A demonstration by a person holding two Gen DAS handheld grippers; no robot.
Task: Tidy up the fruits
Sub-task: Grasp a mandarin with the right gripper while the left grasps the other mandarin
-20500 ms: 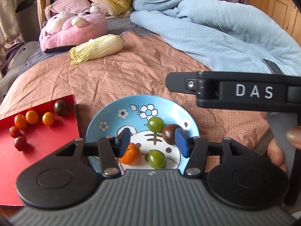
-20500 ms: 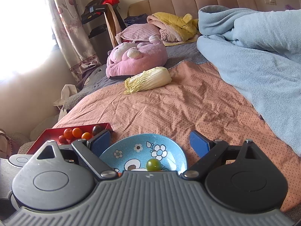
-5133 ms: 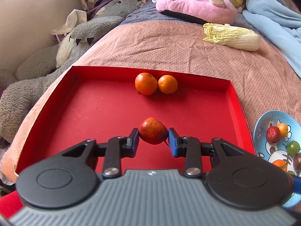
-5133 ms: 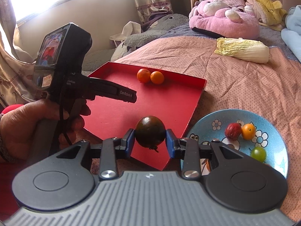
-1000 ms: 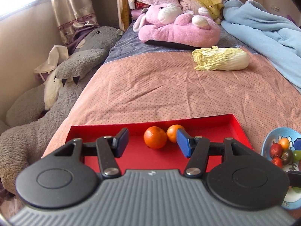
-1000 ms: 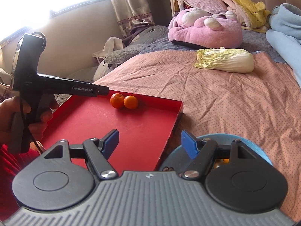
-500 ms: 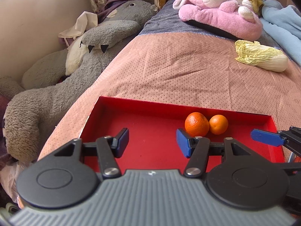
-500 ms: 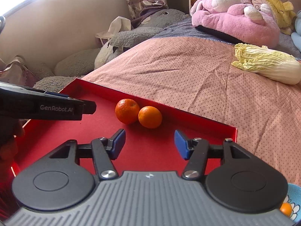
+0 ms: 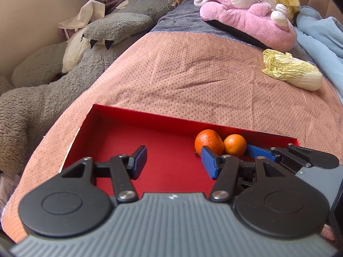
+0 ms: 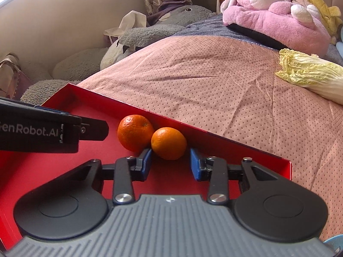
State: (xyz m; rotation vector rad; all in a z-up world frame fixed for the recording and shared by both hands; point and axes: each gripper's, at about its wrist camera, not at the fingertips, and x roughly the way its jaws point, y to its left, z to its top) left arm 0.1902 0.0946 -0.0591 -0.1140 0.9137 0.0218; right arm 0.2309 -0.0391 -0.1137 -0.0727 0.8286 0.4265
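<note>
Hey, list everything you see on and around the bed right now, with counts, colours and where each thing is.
Oranges: two, orange, touching, against the far wall of the tray.
Tray: one, red, on the near part of the bedspread.
Bedspread: one, dotted salmon pink, covering the bed.
Napa cabbage: one, pale yellow and white, on the bedspread at far right.
Pink plush: one, pink and white, at the head of the bed.
Grey plush: one, grey with a cream belly, beside the bed at left.
Blue blanket: one, light blue, far right.
Left gripper: blue fingers open over the tray floor.
Right gripper: blue fingers open, either side of the nearer orange.
</note>
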